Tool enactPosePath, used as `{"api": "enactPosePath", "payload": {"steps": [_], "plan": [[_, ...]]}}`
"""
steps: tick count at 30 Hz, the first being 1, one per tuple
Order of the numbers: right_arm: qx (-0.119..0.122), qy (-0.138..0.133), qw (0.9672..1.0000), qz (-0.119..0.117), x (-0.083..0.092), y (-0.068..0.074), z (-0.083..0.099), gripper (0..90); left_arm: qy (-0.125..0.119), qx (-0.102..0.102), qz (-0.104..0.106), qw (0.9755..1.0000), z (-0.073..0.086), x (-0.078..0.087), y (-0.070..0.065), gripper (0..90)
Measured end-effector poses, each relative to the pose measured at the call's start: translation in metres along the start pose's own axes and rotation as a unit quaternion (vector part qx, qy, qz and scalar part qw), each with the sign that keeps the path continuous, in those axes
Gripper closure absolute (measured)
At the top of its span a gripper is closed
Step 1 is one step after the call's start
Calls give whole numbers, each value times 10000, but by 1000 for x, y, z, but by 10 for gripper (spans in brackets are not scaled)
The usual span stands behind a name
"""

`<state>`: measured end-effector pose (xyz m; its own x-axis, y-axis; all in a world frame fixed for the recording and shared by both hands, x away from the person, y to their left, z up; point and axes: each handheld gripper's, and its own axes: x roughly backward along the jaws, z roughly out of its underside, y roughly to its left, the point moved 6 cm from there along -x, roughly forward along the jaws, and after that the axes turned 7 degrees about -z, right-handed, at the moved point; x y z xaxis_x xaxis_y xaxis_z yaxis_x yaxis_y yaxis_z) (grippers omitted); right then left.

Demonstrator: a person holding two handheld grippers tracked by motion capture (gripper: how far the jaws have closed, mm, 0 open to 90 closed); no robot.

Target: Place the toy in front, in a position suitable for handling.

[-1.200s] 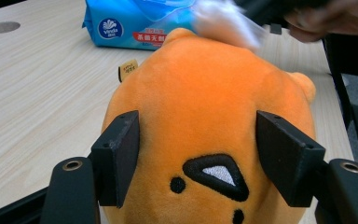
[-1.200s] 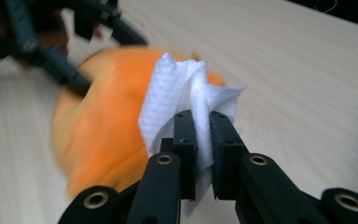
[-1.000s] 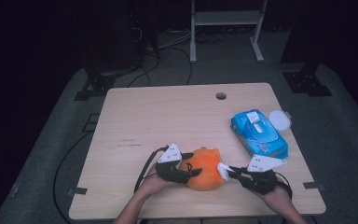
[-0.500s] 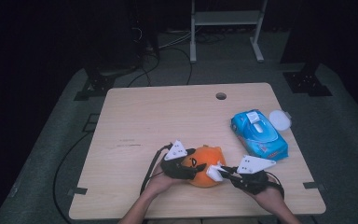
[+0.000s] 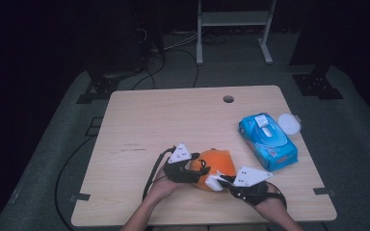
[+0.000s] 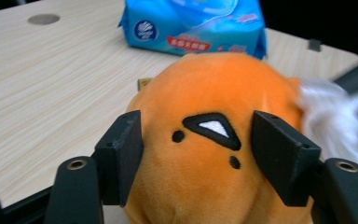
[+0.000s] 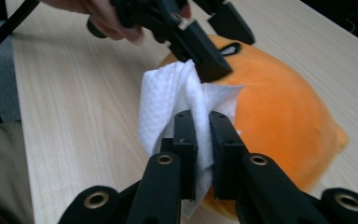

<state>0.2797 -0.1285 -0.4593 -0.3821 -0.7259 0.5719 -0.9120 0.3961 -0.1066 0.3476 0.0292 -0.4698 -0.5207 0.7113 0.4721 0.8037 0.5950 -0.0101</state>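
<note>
Wipe [image 7: 168, 100] pinched in right gripper [image 7: 203, 126] touches orange plush [image 7: 279, 112].

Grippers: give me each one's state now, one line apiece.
Left gripper: jaws just closing, pads pressed on the orange plush toy.
Right gripper: shut on the white wipe.

Orange plush toy [image 6: 214, 140] with black marks, white wipe [image 7: 168, 102], blue wipes pack [image 5: 268, 140]

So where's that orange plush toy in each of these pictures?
High view: orange plush toy near the table's front edge, between the two tools.
Left gripper view: low centre, between the black jaws.
Right gripper view: right of centre, behind the white wipe.
Shared landmark: blue wipes pack.
</note>
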Motion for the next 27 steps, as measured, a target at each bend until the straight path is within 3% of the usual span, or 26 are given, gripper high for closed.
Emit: {"api": "enactPosePath", "payload": {"steps": [4, 14, 20, 24, 27], "plan": [[-40, -18, 10000, 37, 7, -6, 3, 817, -5, 60, 59, 10000, 2, 0, 3, 344], [-502, -61, 9977, 452, 38, -34, 26, 817, -66, 53, 137, 9999, 3, 1, 1, 329], [-719, -98, 9963, 457, 32, -52, 27, 817, -154, -464, 241, 9985, 2, 1, -13, 337], [-726, -60, 9966, 390, 20, -61, 21, 817, -122, -598, 293, 9977, 2, 1, -16, 343], [-805, -217, 9958, 378, 16, -69, 10, 816, -137, -693, 412, 9966, 4, 2, -18, 352]]}}
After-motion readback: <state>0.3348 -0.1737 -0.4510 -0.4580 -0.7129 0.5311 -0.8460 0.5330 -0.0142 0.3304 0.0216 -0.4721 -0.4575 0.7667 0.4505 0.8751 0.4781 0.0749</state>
